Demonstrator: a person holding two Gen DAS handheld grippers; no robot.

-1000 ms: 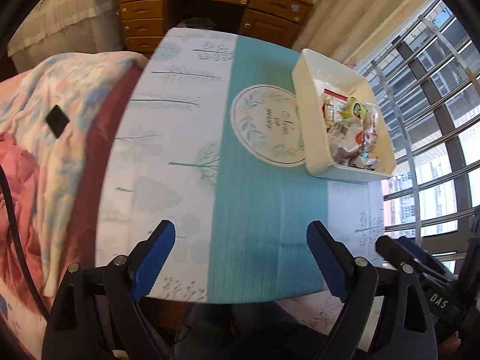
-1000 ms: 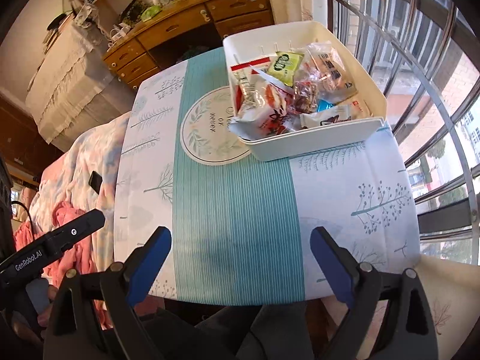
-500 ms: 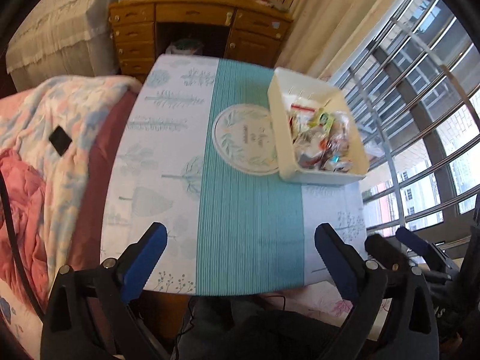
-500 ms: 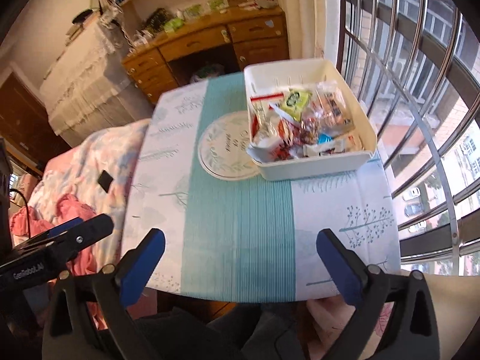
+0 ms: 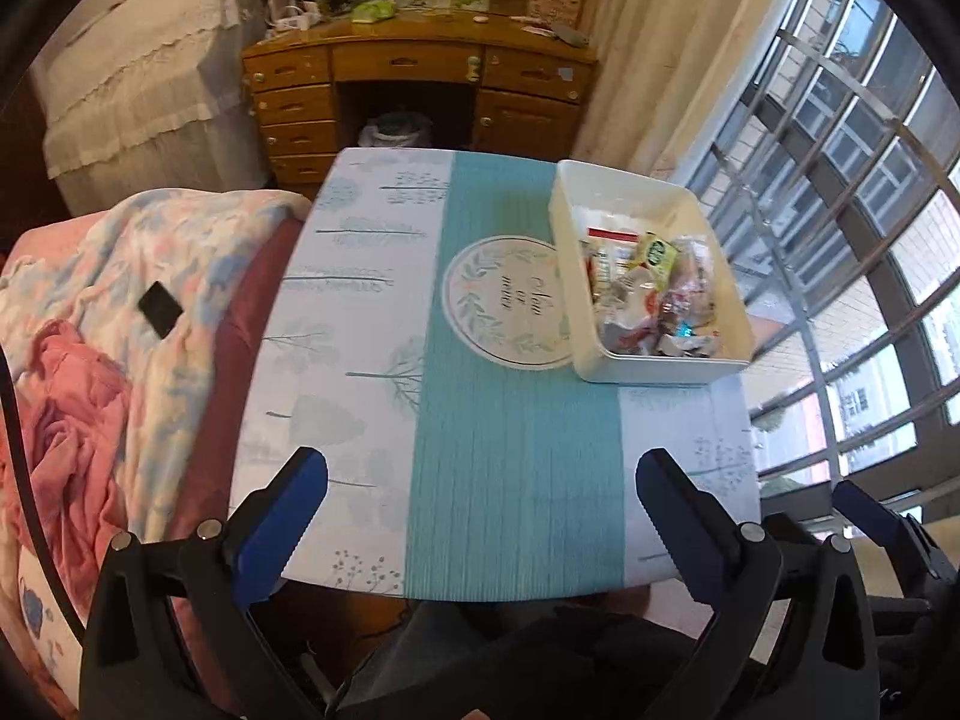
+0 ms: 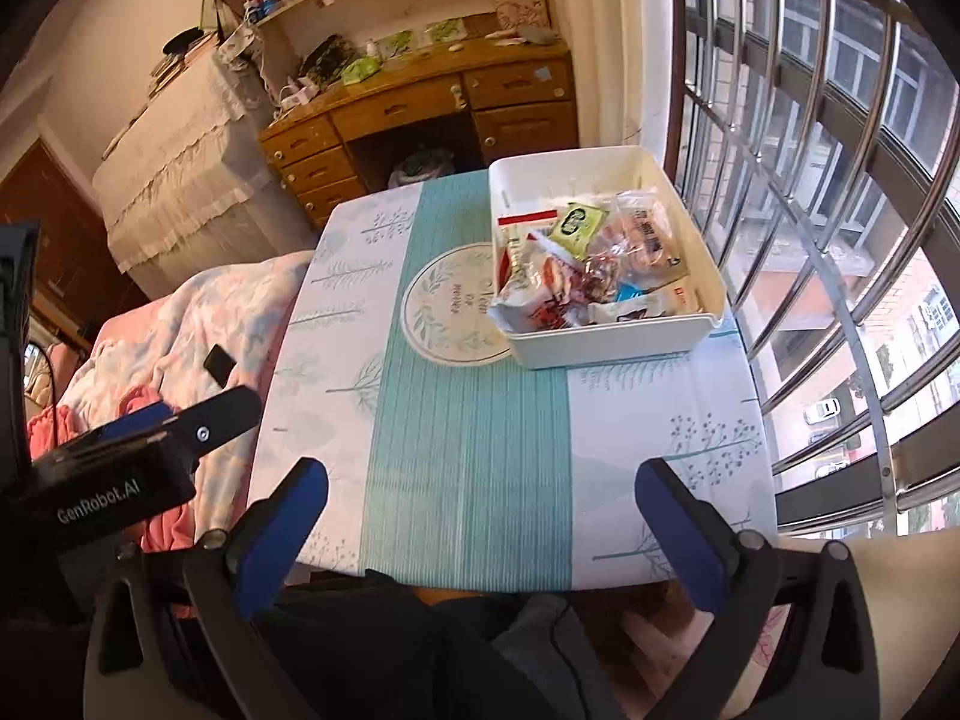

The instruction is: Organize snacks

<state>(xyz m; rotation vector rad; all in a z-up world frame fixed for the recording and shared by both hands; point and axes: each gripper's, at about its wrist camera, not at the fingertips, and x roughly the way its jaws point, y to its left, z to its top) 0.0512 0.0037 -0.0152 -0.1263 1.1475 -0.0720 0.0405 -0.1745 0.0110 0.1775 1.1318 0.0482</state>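
Note:
A white plastic bin [image 5: 660, 369] stands at the far right of the small table [image 5: 510, 480] and holds several snack packets [image 5: 648, 294]. It also shows in the right wrist view [image 6: 606, 342] with its snack packets [image 6: 576, 276] piled inside. My left gripper [image 5: 480, 516] is open and empty, held above the table's near edge. My right gripper [image 6: 480, 516] is open and empty, also above the near edge. The left gripper's body shows in the right wrist view [image 6: 120, 468].
The table wears a teal and white cloth with a round emblem [image 5: 510, 300]. A bed with a flowered quilt [image 5: 120, 300] lies left, with a black phone [image 5: 159, 309] on it. A wooden desk [image 5: 420, 90] stands behind. Window bars [image 6: 840, 180] run along the right.
Both grippers have pulled back and risen from the table, so the table and bin look smaller and farther. Both stay open and empty.

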